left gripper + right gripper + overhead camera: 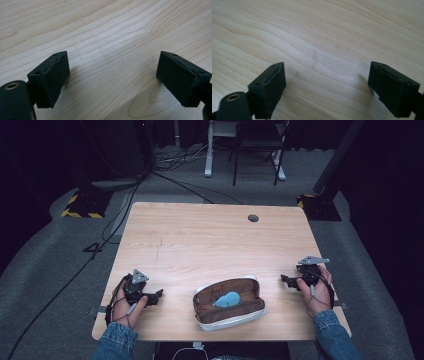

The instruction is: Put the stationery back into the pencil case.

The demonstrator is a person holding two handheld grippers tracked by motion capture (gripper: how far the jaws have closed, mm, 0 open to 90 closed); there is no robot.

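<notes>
An open brown case (229,303) with a white rim lies near the table's front edge, and a light blue object (228,299) rests inside it. My left gripper (159,296) sits on the wood to the left of the case, jaws pointing toward it. In the left gripper view the left gripper (113,75) stands open over bare wood. My right gripper (284,281) rests to the right of the case. Its own view has the right gripper (327,82) open, jaws wide, nothing between them.
The wooden table (200,240) has a round cable hole (253,218) at its far right. Beyond it, on the grey floor, are cables (120,215), a yellow-and-black striped base (80,206) at the left and white desk legs (209,150).
</notes>
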